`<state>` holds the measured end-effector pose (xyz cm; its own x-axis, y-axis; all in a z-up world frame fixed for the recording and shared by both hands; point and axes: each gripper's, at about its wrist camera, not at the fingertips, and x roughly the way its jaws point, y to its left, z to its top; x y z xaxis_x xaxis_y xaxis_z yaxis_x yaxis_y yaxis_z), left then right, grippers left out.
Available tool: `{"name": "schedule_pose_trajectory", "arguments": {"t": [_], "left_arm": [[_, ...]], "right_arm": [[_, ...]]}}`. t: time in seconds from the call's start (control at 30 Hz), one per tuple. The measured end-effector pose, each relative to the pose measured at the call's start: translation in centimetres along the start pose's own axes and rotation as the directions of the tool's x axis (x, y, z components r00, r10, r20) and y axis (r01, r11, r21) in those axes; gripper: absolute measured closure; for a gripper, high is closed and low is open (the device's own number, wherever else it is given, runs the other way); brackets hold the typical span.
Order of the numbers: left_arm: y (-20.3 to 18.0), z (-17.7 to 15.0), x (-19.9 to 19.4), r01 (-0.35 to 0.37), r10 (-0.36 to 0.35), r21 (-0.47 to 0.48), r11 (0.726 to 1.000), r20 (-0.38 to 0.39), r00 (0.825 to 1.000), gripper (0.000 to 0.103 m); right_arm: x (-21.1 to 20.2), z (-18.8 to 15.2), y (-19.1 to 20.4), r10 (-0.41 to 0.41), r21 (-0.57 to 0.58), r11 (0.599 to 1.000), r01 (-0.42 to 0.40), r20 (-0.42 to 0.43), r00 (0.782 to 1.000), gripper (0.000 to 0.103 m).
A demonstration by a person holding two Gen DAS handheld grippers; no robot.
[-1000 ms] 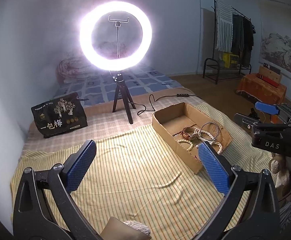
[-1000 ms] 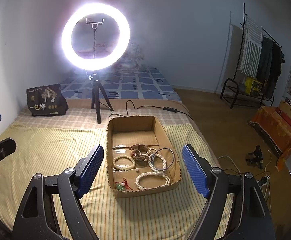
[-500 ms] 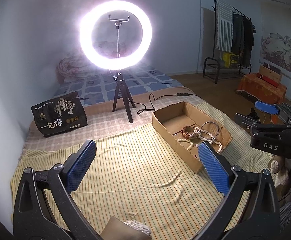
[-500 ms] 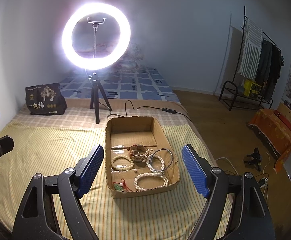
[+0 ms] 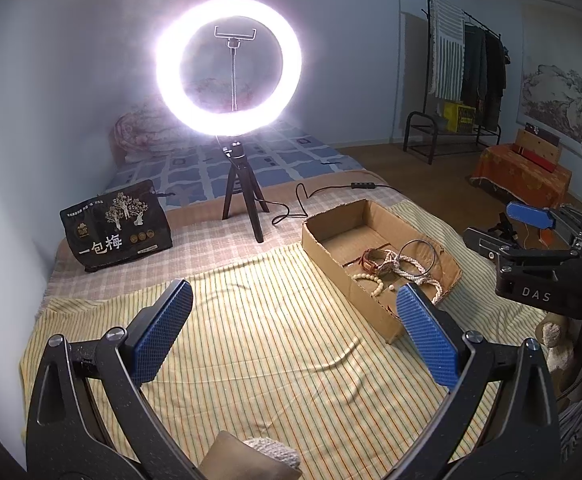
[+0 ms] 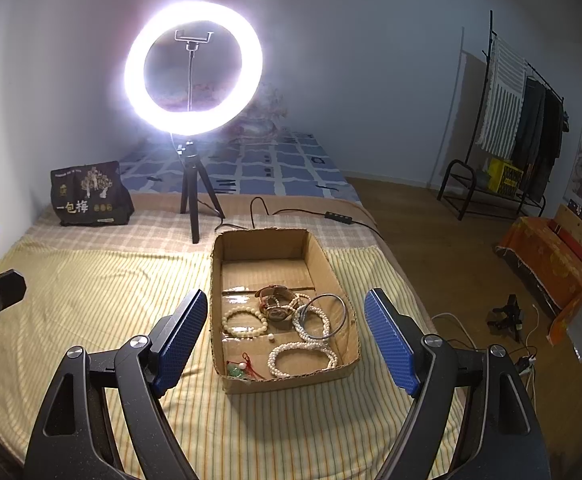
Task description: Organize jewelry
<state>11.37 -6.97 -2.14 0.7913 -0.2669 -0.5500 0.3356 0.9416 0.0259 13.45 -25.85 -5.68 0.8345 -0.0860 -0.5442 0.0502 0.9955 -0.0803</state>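
**A:** Covering most of the bed is a yellow striped cotton sheet [image 6: 103,300]; what stands on it?

**B:** At the far edge, a glowing white ring light on a short black tripod [image 6: 193,68], with a black printed bag bearing white characters [image 6: 89,196] to its left. Nearer lies a shallow open brown cardboard box [image 6: 311,252], its long side running away from the right wrist camera.

**A:** And the jewelry?

**B:** All of it sits in the box's near half. A brown-strapped wristwatch [image 6: 277,306] lies in the middle, touching a thin grey metal bangle [image 6: 341,308] that overlaps a pale beaded bracelet [image 6: 311,322]. A cream beaded bracelet [image 6: 245,322] rests left of the watch, a white pearl bracelet [image 6: 303,358] lies by the near wall, and a small green pendant on red cord [image 6: 239,366] occupies the near left corner.

**A:** Where are the grippers?

**B:** The right gripper [image 6: 285,338] hovers above the box's near end, its blue-padded jaws spread wide and holding nothing. The left gripper [image 5: 295,332] hangs over bare sheet to the left of the box, jaws equally wide and empty. Each gripper shows at the edge of the other's view.
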Motion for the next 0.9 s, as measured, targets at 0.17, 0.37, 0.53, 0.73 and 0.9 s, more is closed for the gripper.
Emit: {"name": "schedule_pose_trajectory", "arguments": {"t": [0.17, 0.37, 0.53, 0.73, 0.9], "left_arm": [[0.05, -0.04, 0.06, -0.002, 0.002, 0.0, 1.0, -0.001, 1.0, 0.0], [0.2, -0.11, 0.11, -0.005, 0.005, -0.004, 1.0, -0.012, 1.0, 0.0], [0.29, -0.08, 0.1, -0.026, 0.026, 0.002, 1.0, -0.011, 1.0, 0.0], [0.46, -0.07, 0.18, -0.023, 0.023, -0.005, 1.0, -0.019, 1.0, 0.0], [0.67, -0.14, 0.27, -0.035, 0.035, -0.003, 0.999, -0.009, 0.999, 0.0]], "right_arm": [[0.12, -0.11, -0.01, 0.0, -0.006, 1.0, 0.0, -0.002, 1.0, 0.022], [0.25, -0.31, -0.07, -0.001, -0.007, 1.0, 0.001, -0.006, 1.0, 0.022], [0.31, -0.38, -0.01, 0.0, -0.009, 1.0, 0.0, -0.008, 1.0, 0.022], [0.35, -0.62, 0.14, 0.003, -0.019, 1.0, -0.003, -0.012, 1.0, 0.022], [0.36, -0.66, 0.15, 0.003, -0.019, 1.0, -0.003, -0.016, 1.0, 0.022]]}}
